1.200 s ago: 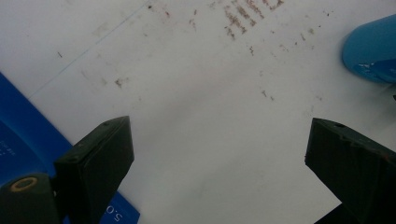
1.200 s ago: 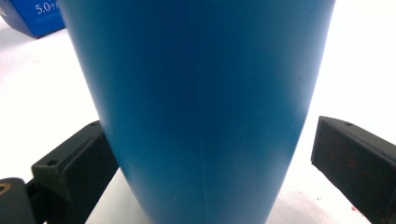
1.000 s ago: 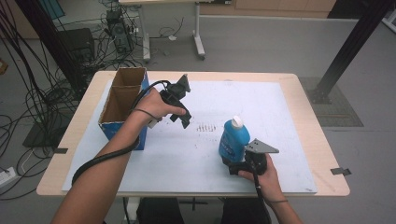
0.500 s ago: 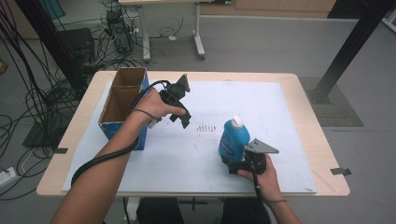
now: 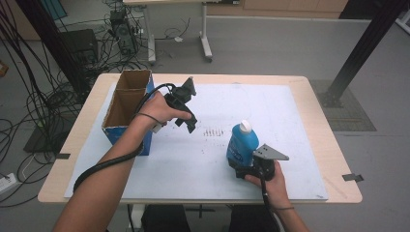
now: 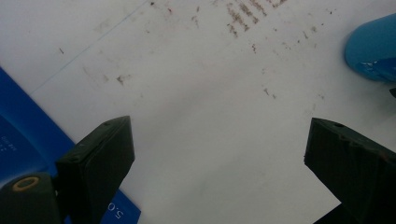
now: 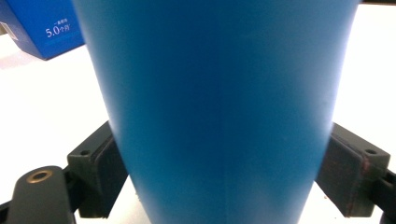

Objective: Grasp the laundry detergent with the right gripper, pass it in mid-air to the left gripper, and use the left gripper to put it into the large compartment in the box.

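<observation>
The right gripper [image 5: 240, 166], jaws just closing, clamps the upright blue bottle [image 5: 239, 144]; the left gripper [image 5: 189, 124] hangs apart above the bench [image 5: 300, 116].

Your left gripper [image 6: 219, 154] is hanging w/ jaws spread wide, nothing btwn them, just the white mat [image 6: 196, 102]. Blue box [image 6: 28, 126] sits right behind the left jaw. Blue bottle [image 6: 373, 49] is well off, past the brown specks [image 6: 243, 18].

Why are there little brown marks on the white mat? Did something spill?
No spill shows. The blue bottle stands upright with its cap on. The brown marks on the white mat look like dry scuffs or stains.
</observation>
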